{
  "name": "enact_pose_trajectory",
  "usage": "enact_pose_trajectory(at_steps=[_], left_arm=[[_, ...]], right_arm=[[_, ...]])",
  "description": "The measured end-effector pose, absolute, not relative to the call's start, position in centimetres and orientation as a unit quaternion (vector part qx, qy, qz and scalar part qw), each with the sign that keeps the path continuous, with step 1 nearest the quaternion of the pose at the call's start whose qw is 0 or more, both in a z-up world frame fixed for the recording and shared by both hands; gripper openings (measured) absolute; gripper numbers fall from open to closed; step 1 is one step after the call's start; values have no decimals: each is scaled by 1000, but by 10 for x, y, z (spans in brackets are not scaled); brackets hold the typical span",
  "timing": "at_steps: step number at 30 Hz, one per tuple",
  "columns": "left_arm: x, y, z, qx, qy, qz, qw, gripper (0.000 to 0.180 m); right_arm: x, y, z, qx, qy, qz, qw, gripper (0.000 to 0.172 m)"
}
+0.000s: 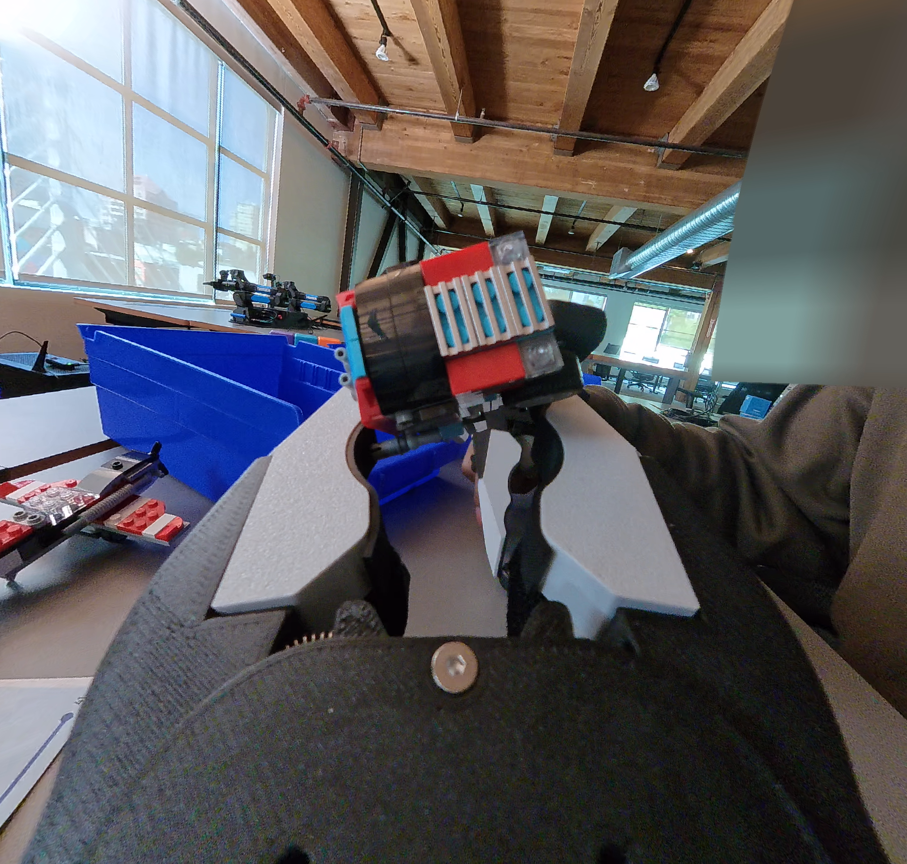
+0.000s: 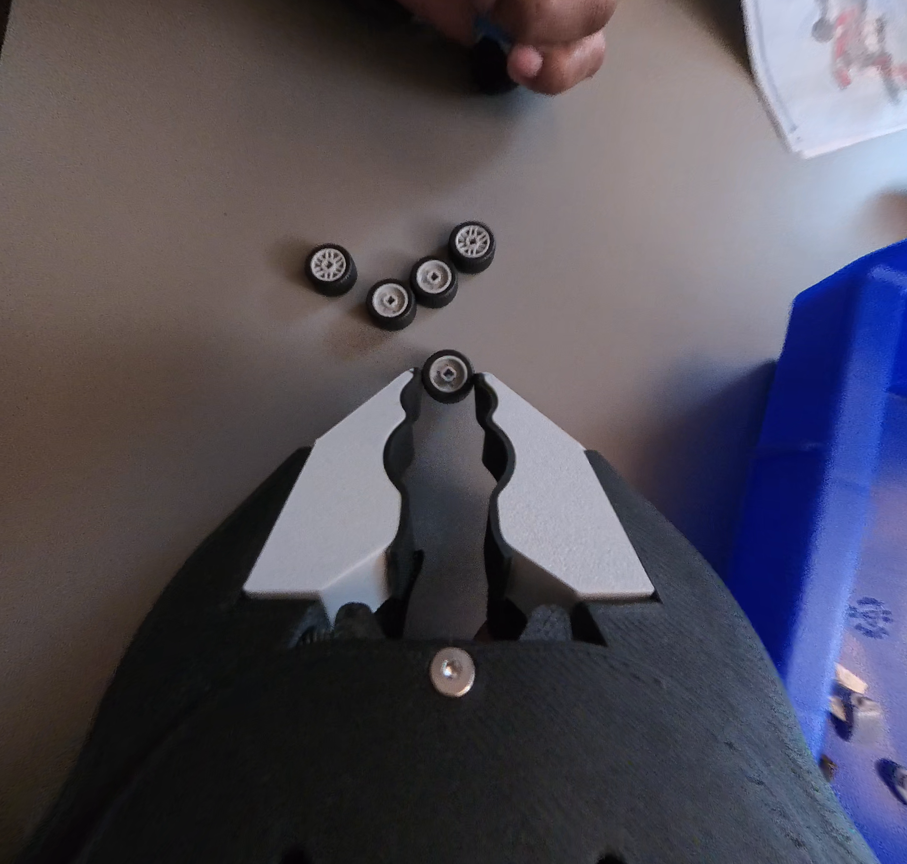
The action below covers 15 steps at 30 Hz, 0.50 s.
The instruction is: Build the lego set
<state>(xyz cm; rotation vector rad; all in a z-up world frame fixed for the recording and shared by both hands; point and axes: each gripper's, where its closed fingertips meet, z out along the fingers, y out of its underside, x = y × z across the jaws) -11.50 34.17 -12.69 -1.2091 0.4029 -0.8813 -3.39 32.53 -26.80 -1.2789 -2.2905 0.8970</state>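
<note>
Wheel, small black rubber w/ grey hub, pinched between right gripper fingertips; four more wheels just beyond. Left gripper fingers spread wide, clamping red, black and light-blue brick-built toy truck cab at its underside.

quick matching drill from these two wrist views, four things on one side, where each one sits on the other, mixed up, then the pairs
Things
1. brick-built truck cab
2. small black wheel with grey hub
3. four loose wheels
4. blue bin

Places
A. lying on the grey table just past the right gripper's tips
B. between the left gripper's wide-spread fingers
C. pinched at the right gripper's fingertips
D. standing behind the left gripper

Pairs: 1-B, 2-C, 3-A, 4-D
</note>
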Motion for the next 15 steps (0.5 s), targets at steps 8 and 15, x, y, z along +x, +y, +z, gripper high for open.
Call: enact_pose_trajectory(at_steps=[8, 15], left_arm=[[-115, 342, -127, -546, 181, -399, 714, 63], [-117, 343, -127, -546, 176, -402, 714, 63]], right_arm=[[-40, 330, -228, -437, -785, 360, 251, 27], [-33, 324, -239, -438, -797, 355, 217, 28]])
